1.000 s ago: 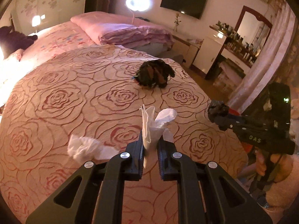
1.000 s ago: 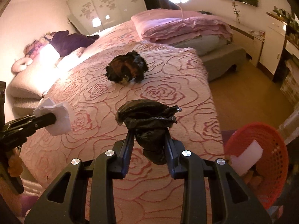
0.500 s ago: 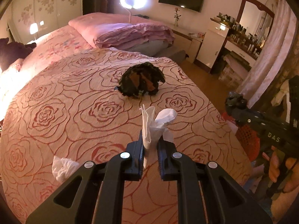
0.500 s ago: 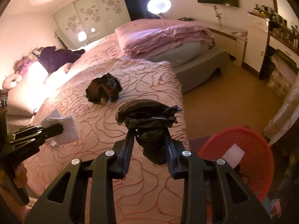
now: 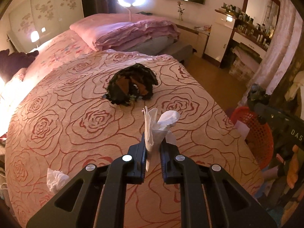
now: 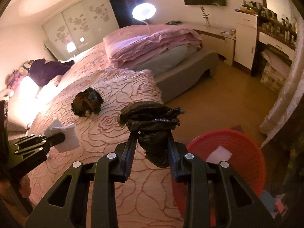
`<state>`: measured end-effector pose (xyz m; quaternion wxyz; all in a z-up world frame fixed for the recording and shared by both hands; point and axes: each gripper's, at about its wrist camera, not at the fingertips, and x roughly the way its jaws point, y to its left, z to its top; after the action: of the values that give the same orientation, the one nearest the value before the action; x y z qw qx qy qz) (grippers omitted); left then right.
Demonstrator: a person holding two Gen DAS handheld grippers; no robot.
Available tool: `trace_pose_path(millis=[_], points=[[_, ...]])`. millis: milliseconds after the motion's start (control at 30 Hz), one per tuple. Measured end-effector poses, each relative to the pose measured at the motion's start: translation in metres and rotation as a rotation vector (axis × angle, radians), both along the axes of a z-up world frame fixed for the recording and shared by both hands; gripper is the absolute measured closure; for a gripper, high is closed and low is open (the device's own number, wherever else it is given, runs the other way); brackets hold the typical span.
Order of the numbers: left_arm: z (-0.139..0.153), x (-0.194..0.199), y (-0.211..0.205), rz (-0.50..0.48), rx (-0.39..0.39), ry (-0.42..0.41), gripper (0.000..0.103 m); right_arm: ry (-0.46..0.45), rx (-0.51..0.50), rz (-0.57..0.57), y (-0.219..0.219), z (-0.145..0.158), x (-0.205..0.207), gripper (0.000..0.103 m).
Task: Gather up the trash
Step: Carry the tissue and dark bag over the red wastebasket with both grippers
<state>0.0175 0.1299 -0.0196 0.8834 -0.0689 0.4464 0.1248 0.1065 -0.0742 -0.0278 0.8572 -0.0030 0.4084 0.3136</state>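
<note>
Trash pieces sitting in grips and lying on the rose-patterned bedspread

A white tissue (image 5: 155,131) is standing upright, pinched at its lower part, its crumpled top fanning out. A crumpled black plastic bag (image 6: 152,125) is hanging clamped, its bunched top bulging above the pinch and its tail drooping below. Another dark crumpled bag (image 5: 132,84) with brown patches is lying far out on the bedspread, and a crumpled white tissue (image 5: 56,178) is resting near the bed's near-left edge. A red mesh basket (image 6: 252,163) is standing on the floor at right, holding a white scrap.
</note>
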Motion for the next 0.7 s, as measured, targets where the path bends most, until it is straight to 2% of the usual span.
trace_pose_path(millis=[500,700], points=[[0.004,0.033,-0.031,-0.08,-0.005,-0.001,0.091,-0.005,-0.002,-0.127,-0.051,-0.003,0.014,0.072],[0.004,0.054,-0.061,-0.156,-0.006,0.0,0.091,0.002,-0.009,-0.192,-0.079,-0.009,0.018,0.072]])
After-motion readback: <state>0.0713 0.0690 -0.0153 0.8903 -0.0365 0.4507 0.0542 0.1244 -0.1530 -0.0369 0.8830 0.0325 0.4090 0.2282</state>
